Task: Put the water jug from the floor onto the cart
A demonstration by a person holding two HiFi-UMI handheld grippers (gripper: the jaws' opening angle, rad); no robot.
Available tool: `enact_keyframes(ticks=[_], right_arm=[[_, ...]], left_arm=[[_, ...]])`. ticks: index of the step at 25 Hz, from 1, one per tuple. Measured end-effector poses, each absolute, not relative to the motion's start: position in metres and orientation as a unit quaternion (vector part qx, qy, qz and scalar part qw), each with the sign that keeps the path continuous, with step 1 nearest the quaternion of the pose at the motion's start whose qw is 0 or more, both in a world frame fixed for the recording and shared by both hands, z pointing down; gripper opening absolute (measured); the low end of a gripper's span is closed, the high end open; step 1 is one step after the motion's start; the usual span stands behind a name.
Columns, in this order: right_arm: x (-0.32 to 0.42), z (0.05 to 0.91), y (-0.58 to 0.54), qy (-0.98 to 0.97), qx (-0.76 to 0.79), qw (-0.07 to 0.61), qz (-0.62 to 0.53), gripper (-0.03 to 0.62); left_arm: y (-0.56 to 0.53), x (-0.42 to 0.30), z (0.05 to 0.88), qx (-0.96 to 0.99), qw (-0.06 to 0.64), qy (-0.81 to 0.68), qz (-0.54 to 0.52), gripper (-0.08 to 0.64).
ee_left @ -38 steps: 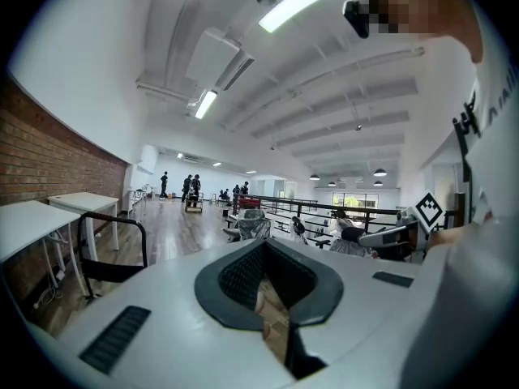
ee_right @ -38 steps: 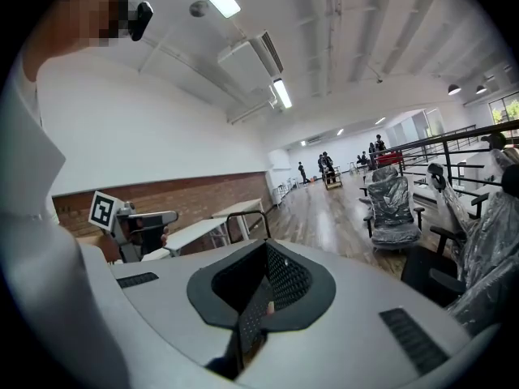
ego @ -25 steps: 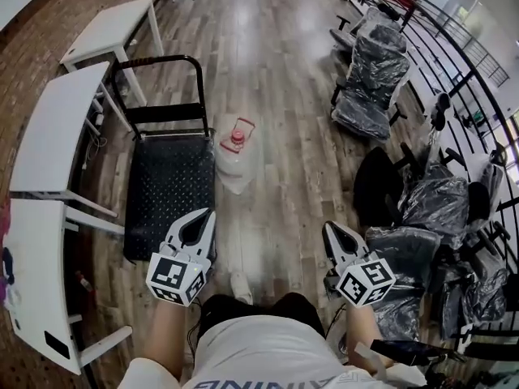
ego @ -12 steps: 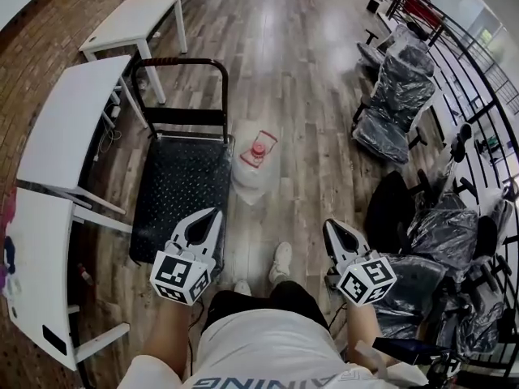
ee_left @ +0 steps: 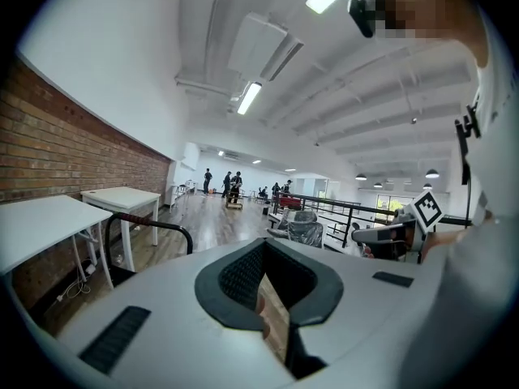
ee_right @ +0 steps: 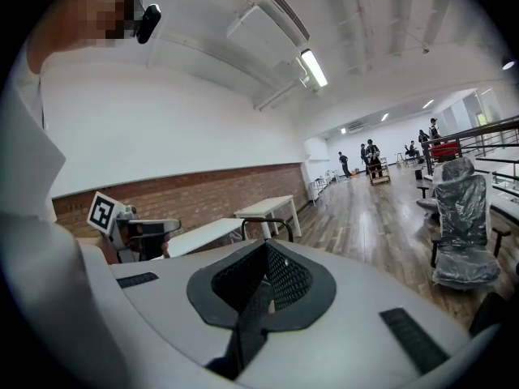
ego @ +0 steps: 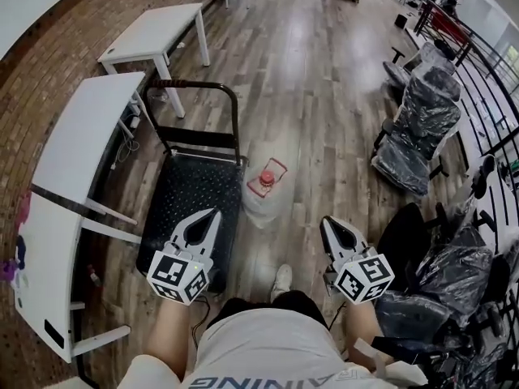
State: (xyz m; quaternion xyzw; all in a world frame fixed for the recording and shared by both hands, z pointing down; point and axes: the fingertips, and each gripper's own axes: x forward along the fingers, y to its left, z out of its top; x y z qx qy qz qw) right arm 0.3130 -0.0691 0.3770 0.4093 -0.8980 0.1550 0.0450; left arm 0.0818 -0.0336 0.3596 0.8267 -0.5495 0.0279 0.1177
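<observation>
Floor [ego: 324, 96]: wood planks. Cart [ego: 188, 209] stands on it, with a black studded deck and a push handle [ego: 199, 87] upright at the far end. Water jug [ego: 264, 191] sits upright on the floor, red cap up, just beside the cart's right edge and not on the deck. Near white table [ego: 89, 140] and far white table [ego: 154, 32] stand left of the cart along the brick wall. Plastic-wrapped chairs [ego: 418, 128] stand on the floor at right, well apart from the cart

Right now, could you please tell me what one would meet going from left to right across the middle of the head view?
white table → cart → water jug → wrapped chair
</observation>
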Motion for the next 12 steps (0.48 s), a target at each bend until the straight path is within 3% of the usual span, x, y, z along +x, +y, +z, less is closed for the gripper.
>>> enact_keyframes(ticks=[12], right_arm=[[0.331,0.426,-0.180,-0.908,0.358,0.072,0.204,0.005]], left_arm=[[-0.090,0.094,0.367,0.773,0.124,-0.619,0.061,0.000]])
